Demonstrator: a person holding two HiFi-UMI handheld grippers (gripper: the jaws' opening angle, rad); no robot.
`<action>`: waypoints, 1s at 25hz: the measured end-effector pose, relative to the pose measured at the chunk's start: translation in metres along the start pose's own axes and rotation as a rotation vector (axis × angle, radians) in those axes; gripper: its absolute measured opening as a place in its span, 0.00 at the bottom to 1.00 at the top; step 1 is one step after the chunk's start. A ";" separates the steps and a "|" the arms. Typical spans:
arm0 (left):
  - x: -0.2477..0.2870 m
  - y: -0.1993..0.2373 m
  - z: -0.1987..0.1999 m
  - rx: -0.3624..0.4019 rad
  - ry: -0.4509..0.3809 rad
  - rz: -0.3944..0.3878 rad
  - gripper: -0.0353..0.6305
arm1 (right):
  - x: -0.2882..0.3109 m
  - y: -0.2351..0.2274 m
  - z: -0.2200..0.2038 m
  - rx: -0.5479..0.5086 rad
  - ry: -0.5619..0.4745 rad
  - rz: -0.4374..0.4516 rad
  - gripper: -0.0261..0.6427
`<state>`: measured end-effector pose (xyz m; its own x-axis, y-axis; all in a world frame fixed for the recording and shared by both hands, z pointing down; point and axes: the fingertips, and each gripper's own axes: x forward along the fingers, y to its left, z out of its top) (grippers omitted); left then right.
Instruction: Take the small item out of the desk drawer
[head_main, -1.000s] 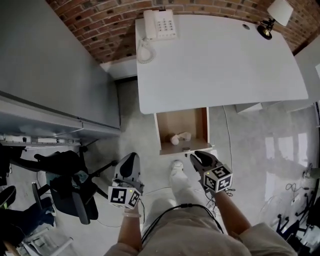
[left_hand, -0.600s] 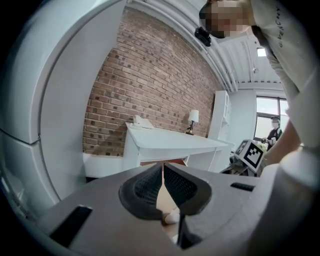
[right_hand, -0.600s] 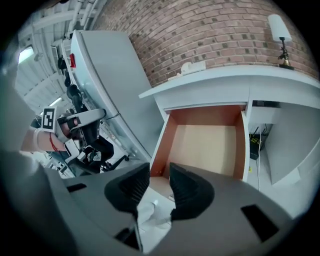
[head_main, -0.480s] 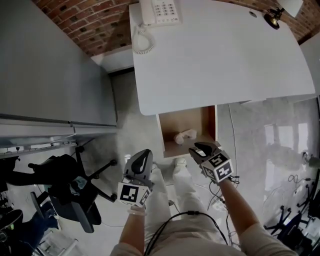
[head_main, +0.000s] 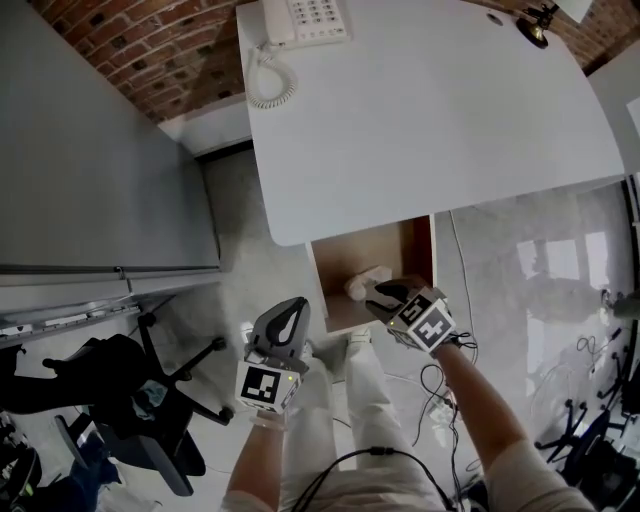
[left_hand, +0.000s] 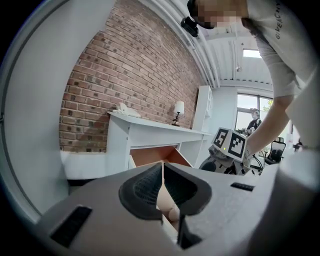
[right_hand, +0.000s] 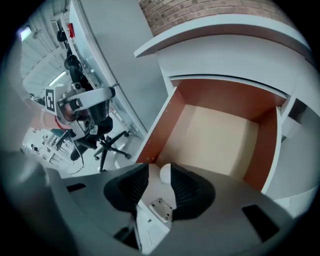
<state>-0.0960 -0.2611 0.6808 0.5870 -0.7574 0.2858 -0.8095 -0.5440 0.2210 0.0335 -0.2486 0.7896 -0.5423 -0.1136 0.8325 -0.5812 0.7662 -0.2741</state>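
Note:
The white desk (head_main: 430, 120) has its wooden drawer (head_main: 348, 255) pulled open. A small white item (head_main: 362, 282) lies near the drawer's front edge. My right gripper (head_main: 380, 291) reaches over that front edge, tips right at the item. In the right gripper view its jaws are opening, and the round white item (right_hand: 164, 173) shows in the gap at the tips of my right gripper (right_hand: 160, 176); the pads do not press on it. My left gripper (head_main: 296, 306) hangs left of the drawer above the floor. Seen in its own view, the left gripper (left_hand: 163, 168) is shut and empty.
A white telephone (head_main: 305, 15) with a coiled cord (head_main: 264, 88) and a lamp (head_main: 534, 13) stand at the desk's far edge. A grey partition (head_main: 90, 150) runs along the left, and an office chair (head_main: 130, 395) stands at lower left. Cables (head_main: 440, 385) lie on the floor at right.
My right gripper has moved forward from in front of the drawer to over its front edge, up to the white item, and its jaws have widened. The left gripper drifted slightly forward.

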 end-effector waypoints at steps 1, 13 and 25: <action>0.002 0.001 -0.002 0.002 -0.002 0.000 0.08 | 0.006 0.000 -0.003 -0.024 0.023 0.002 0.25; 0.012 0.025 -0.030 -0.040 -0.004 0.049 0.08 | 0.067 -0.016 -0.019 -0.090 0.222 0.026 0.34; 0.005 0.031 -0.054 -0.050 0.013 0.057 0.08 | 0.104 -0.024 -0.046 0.100 0.434 0.083 0.46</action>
<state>-0.1176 -0.2626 0.7393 0.5403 -0.7818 0.3111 -0.8402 -0.4811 0.2501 0.0192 -0.2494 0.9048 -0.2976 0.2377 0.9246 -0.6135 0.6944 -0.3760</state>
